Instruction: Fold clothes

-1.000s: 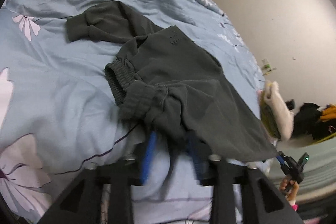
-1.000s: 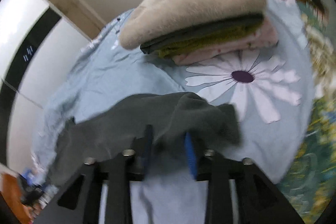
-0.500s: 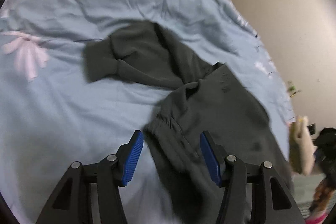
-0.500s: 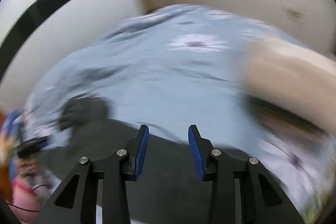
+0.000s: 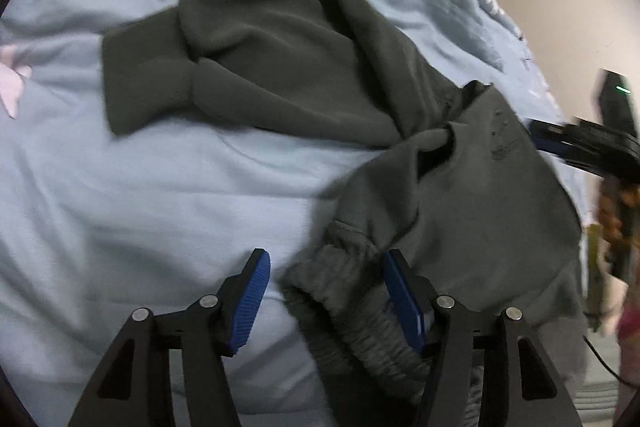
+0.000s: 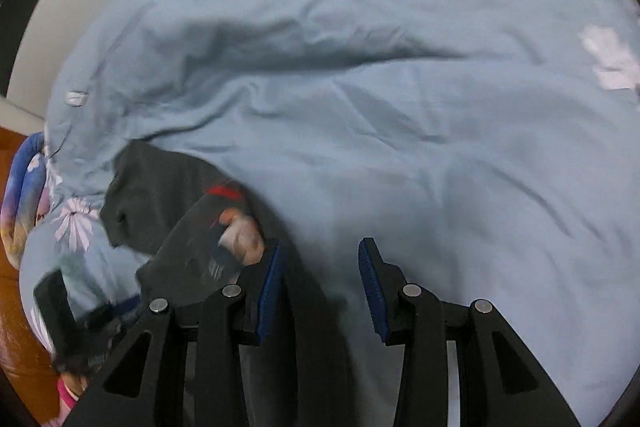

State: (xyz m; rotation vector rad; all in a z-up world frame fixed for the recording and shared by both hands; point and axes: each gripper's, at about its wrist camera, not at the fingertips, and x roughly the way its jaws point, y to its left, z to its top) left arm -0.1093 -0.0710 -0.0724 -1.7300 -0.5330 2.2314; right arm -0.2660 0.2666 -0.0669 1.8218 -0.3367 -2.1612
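The left gripper [image 5: 326,293] points forward and down with its jaws spread wide apart, both blue-padded fingers [image 5: 250,297] clear and holding nothing. The right gripper [image 6: 322,285] is likewise parted, its blue pads [image 6: 372,283] standing well apart and empty. In the left wrist view, the right gripper [image 5: 580,141] shows blurred at the right edge.

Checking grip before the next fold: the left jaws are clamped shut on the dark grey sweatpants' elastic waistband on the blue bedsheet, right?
Not quite. The left wrist view shows the left gripper open, its jaws apart around the dark grey sweatpants waistband on the blue bedsheet.
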